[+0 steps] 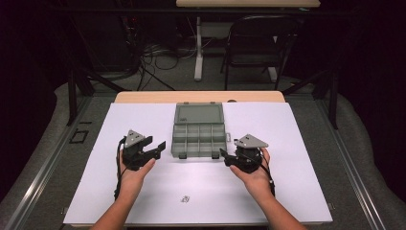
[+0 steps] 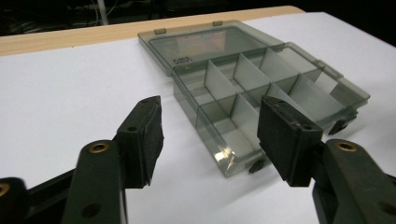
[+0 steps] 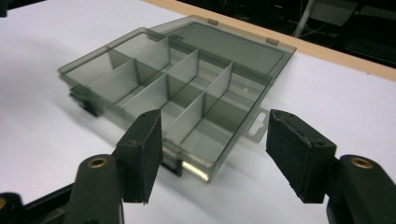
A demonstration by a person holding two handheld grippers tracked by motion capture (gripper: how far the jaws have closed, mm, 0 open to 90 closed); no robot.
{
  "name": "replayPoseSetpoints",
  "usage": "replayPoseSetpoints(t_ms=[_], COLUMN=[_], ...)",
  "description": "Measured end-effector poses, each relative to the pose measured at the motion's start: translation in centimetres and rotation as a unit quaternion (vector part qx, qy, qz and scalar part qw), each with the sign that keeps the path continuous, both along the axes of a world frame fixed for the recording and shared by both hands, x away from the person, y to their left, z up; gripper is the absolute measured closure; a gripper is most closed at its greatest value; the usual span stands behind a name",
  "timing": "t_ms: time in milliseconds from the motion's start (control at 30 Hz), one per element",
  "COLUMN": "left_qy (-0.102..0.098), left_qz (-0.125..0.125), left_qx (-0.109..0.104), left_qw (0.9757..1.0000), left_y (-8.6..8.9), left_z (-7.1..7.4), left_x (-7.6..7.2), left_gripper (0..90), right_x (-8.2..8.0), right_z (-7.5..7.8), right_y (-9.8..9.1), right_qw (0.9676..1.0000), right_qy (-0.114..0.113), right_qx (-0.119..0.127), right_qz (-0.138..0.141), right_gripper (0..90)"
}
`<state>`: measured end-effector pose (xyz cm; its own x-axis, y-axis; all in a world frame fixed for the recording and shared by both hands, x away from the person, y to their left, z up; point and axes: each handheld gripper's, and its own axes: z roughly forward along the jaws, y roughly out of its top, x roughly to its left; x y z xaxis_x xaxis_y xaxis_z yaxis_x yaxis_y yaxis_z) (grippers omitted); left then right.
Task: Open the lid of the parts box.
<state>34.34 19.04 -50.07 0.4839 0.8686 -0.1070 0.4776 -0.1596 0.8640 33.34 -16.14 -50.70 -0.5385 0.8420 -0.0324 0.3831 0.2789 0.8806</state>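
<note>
A smoky clear plastic organiser box (image 1: pixel 198 139) lies in the middle of the table. Its lid (image 1: pixel 199 114) is folded back flat and its several compartments are empty. My left gripper (image 1: pixel 157 146) is held just left of the box's near left corner, pointing right toward it, open with nothing between the pads. My right gripper (image 1: pixel 223 153) is held at the near right corner, pointing left, also open and empty. In the left gripper view the box (image 2: pixel 261 79) lies just beyond the spread jaws of my left gripper (image 2: pixel 212 123). In the right gripper view the box (image 3: pixel 187 79) lies beyond those of my right gripper (image 3: pixel 212 135).
A white sheet (image 1: pixel 287 191) covers the wooden table (image 1: pixel 143 97), with a small printed mark (image 1: pixel 185 198) near the front edge. Behind the table stand a folding chair (image 1: pixel 256 43) and another table's leg (image 1: pixel 198 48), with cables on the floor.
</note>
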Motion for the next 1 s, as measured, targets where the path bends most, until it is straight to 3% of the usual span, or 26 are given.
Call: replayPoseSetpoints(t_ms=[233, 400, 667, 867, 900, 1000], left_qy=[-0.014, -0.013, -0.002, -0.008, -0.012, -0.013], left_qz=[-0.013, -0.012, -0.012, -0.011, -0.009, -0.011], left_qx=[-0.012, -0.027, -0.019, -0.008, -0.008, -0.003], left_qw=[0.9997, 0.9995, 0.9997, 0.9999, 0.9999, 0.9998], left_y=[0.2, 0.5, 0.8, 0.7, 0.7, 0.6], left_z=[-0.6, -0.8, -1.7, -1.8, -1.8, -1.8], left_x=[-1.7, -2.3, -2.7, -3.5, -3.7, -4.3], left_gripper=[36.7, 34.2, 33.6, 33.6, 33.6, 33.6], right_x=[-1.7, -2.5, -3.2, -4.0, -4.3, -5.0], right_z=[-0.6, -1.1, -2.0, -2.0, -1.9, -2.0], right_y=[0.0, -0.1, 0.0, 0.5, 0.6, 1.2], right_qw=[0.9997, 0.9996, 0.9987, 0.9987, 0.9986, 0.9988], right_qy=[0.005, 0.003, 0.018, 0.012, 0.021, 0.012], right_qx=[0.018, 0.011, 0.018, 0.022, 0.019, 0.023], right_qz=[0.016, 0.027, 0.045, 0.045, 0.044, 0.041], right_gripper=[37.5, 38.5, 40.8, 43.8, 44.3, 46.4])
